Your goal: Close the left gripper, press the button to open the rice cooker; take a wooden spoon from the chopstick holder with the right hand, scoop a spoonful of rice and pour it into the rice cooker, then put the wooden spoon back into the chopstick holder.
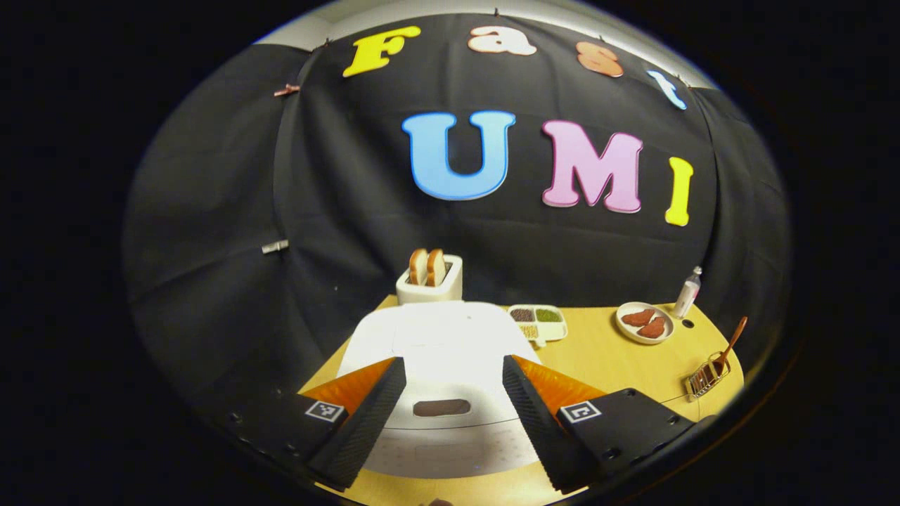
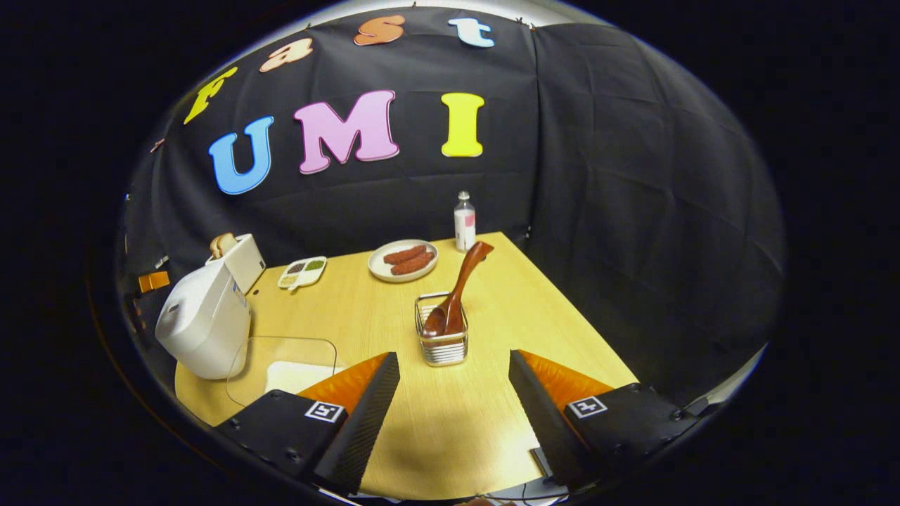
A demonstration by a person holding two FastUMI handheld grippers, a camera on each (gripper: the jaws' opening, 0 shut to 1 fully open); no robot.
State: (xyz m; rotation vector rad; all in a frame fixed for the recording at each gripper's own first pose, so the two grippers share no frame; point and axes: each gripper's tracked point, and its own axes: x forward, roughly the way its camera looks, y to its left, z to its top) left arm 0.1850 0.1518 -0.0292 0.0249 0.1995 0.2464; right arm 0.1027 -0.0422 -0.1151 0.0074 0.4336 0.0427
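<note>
Left tool (image 1: 450,407) wide apart above closed rice cooker (image 1: 443,351), button (image 1: 441,407) between fingers. Could straddle button and miss it unless brought together first. Right tool (image 2: 453,404) also apart, near wooden spoon (image 2: 457,292) in chopstick holder (image 2: 441,344) on table (image 2: 534,309).

Left gripper (image 1: 450,400) with fingers spread wide above a white rice cooker (image 1: 439,351), lid closed, dark button (image 1: 441,407) between the fingers. Behind it a toaster (image 1: 429,280) with bread. To the right on the wooden table (image 1: 619,358): divided tray (image 1: 538,321), plate (image 1: 645,322), bottle (image 1: 688,292), wire holder (image 1: 706,379) with a wooden spoon (image 1: 730,346).
</note>
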